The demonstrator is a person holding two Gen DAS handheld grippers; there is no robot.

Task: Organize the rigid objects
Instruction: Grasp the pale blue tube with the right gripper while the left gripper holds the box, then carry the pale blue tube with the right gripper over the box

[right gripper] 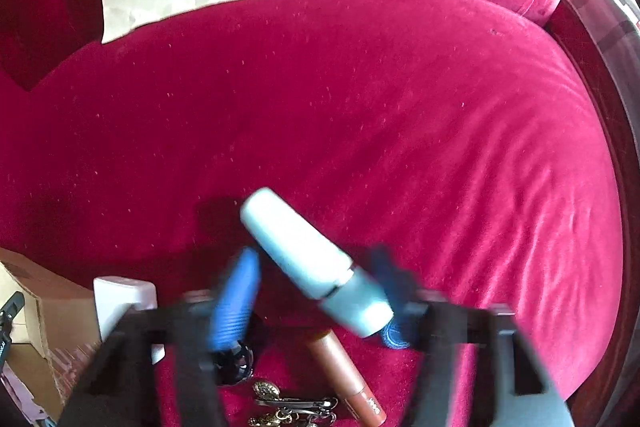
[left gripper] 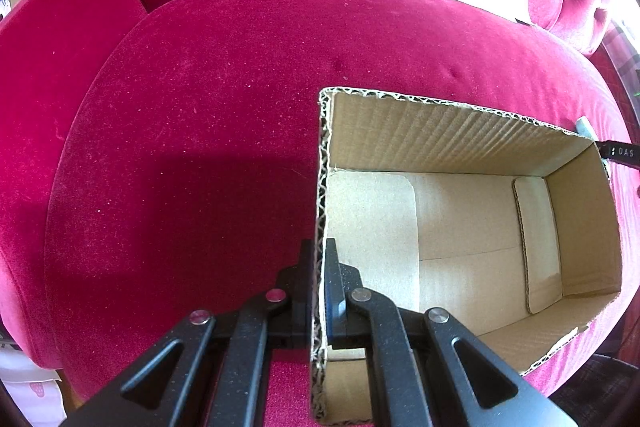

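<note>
Cardboard box (left gripper: 460,227) on the sofa cushion (left gripper: 200,107) is being steadied by the left gripper (left gripper: 320,267), clamped on its wall, while the pale-blue tube (right gripper: 312,263), lying near the cushion's front edge between the wide-open right gripper (right gripper: 316,287) fingers, is best being pinched mid-body.

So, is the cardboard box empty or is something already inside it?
Empty, as far as it shows: in the left wrist view the cardboard box shows only its bare floor. The left gripper pinches its wall and hides the near corner.
</note>
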